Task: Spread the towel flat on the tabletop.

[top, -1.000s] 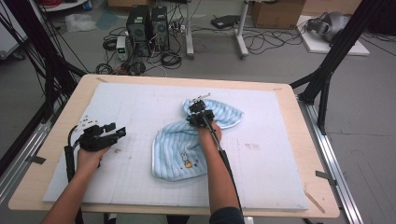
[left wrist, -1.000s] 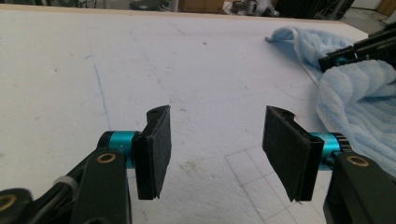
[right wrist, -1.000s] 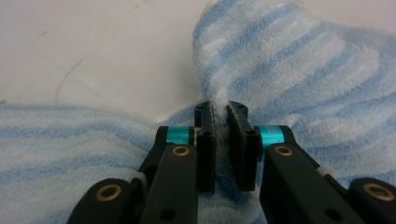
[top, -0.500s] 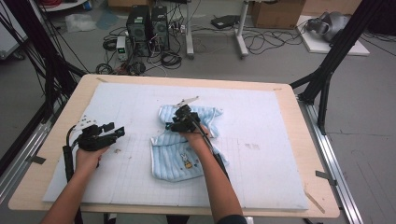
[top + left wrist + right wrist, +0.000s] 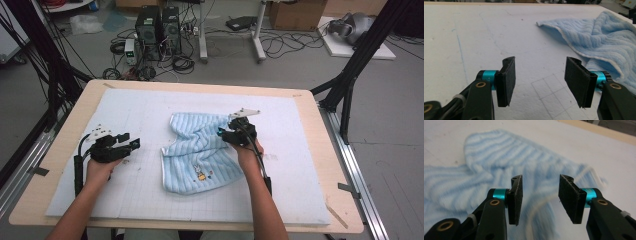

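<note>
Now both grippers gape empty, right gripper (image 5: 231,133) newly opened over the towel's (image 5: 197,150) rumpled right edge.

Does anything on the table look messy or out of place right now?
Yes, the light blue striped terry towel lies crumpled on the white foam mat, its upper part bunched and folded over unevenly rather than flat. The right gripper, just opened, hovers at its edge, empty.
</note>
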{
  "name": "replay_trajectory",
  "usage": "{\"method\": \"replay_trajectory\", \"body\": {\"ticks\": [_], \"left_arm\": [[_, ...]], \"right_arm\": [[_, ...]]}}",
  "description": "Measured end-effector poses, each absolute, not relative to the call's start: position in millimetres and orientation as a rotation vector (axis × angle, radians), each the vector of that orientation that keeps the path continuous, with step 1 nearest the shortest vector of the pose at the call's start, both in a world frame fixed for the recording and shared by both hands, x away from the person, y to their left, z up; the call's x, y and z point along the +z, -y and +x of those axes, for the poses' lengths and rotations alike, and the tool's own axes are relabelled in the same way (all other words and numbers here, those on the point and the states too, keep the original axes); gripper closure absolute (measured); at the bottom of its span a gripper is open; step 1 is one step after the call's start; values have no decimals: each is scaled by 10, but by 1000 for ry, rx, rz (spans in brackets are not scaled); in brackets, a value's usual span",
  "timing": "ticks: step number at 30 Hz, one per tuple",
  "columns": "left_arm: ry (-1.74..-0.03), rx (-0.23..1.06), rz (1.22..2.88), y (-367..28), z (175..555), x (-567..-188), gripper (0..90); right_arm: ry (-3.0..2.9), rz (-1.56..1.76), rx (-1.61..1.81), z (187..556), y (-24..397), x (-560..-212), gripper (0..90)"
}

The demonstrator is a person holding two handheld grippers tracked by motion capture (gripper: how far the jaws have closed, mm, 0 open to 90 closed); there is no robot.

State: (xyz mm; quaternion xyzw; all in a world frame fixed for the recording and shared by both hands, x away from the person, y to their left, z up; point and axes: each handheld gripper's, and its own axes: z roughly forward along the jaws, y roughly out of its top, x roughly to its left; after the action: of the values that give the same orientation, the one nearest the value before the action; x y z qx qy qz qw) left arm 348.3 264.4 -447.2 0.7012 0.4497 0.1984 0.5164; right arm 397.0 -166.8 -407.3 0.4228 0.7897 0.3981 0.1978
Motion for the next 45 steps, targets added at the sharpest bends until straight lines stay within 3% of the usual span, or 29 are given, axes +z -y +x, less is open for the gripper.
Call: {"method": "replay_trajectory", "body": {"ticks": [5, 7, 11, 17, 18, 20, 23, 26, 35, 45], "left_arm": [[-1077, 468, 1697, -2586, 3481, -4475, 424], [-1076, 473, 1697, -2572, 3471, -4470, 423], [-1073, 480, 1691, -2568, 3450, -4453, 424], [-1069, 478, 1692, -2562, 3458, -4460, 424], [-1070, 476, 1688, -2558, 3457, -4459, 424], [-1065, 468, 1691, -2550, 3458, -4457, 425], [-1055, 438, 1687, -2503, 3468, -4458, 427], [-1032, 394, 1700, -2417, 3494, -4442, 426], [-1002, 337, 1732, -1931, 3799, -4344, 396], [-1024, 369, 1856, -1394, 4129, -4408, 347]], "right_arm": [[-2315, 1154, 1132, 3885, 1756, -4226, 552], [-2324, 1101, 1023, 3893, 1707, -4273, 680], [-2169, 1105, 823, 3989, 1738, -4291, 818], [-2026, 1218, 728, 4138, 1935, -4313, 868], [-2009, 1233, 726, 4140, 1964, -4311, 858], [-1992, 1277, 760, 4131, 2017, -4299, 737], [-1987, 1272, 852, 4038, 2082, -4253, 632], [-2024, 1254, 925, 3905, 2146, -4193, 577], [-2088, 1140, 1040, 3535, 2228, -4179, 507], [-2111, 1163, 1107, 3522, 2327, -4209, 466]]}}
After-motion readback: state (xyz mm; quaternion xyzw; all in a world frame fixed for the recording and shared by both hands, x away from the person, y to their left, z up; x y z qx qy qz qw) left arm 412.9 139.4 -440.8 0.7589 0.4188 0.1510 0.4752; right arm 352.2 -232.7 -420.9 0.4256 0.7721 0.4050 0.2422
